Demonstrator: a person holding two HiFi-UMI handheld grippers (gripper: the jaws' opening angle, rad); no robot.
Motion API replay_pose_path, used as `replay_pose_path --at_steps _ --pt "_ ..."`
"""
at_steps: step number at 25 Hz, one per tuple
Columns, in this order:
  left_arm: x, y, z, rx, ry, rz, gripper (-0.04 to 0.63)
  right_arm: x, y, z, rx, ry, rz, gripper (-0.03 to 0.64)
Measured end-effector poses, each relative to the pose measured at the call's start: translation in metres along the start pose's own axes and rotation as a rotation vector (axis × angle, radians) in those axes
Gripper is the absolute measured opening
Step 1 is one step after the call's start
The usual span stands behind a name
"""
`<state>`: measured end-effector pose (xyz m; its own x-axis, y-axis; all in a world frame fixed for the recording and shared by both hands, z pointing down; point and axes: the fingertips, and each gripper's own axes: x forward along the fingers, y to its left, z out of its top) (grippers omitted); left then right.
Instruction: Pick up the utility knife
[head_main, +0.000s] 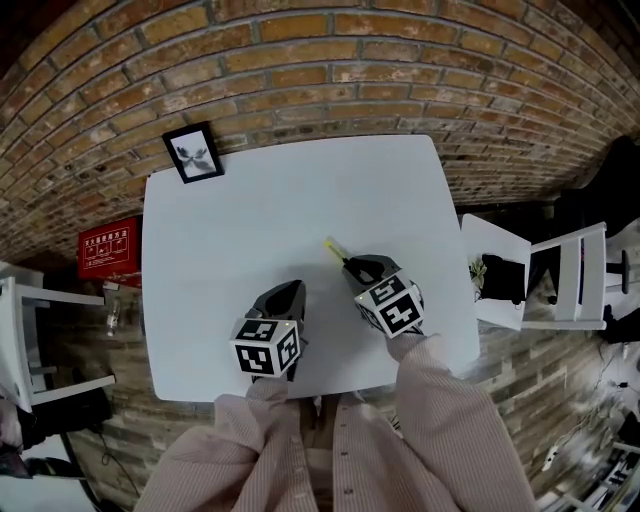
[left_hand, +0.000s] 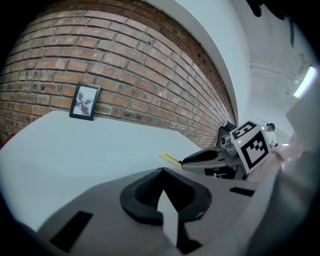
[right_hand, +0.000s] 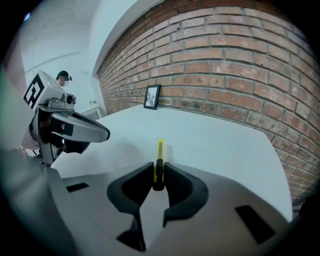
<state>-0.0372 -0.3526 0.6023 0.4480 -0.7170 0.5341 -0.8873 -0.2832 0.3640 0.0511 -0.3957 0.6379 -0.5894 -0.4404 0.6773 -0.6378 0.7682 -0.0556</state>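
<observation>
While we look down on the white bench (head_main: 250, 220), we see the right claw (head_main: 349, 264) clamped on the yellow utility knife (head_main: 333, 247), about the middle of the bench and a little toward its right edge. The knife's end juts out past the pads toward the far edge; we cannot tell whether it touches the bench. The left claw (head_main: 297, 288) sits near it on the left, closer to the near edge, its jaws together with nothing between them. A black picture frame (head_main: 194, 152) stands well apart at the far left corner, against the brick wall (head_main: 300, 60). Off the bench, a red box (head_main: 108, 246) lies past the left edge and a white chair (head_main: 575, 275) past the right.
</observation>
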Motion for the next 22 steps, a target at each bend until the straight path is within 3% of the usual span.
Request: replay_pose_path --at_steps 15,22 --pt "-0.039 -0.019 0.025 0.067 -0.085 -0.036 -0.006 -0.059 0.03 0.025 0.197 -0.275 0.033 0.069" --pt "-0.061 -0.022 0.045 0.107 -0.155 -0.038 -0.006 -0.092 0.032 0.048 0.225 -0.4 0.016 0.069"
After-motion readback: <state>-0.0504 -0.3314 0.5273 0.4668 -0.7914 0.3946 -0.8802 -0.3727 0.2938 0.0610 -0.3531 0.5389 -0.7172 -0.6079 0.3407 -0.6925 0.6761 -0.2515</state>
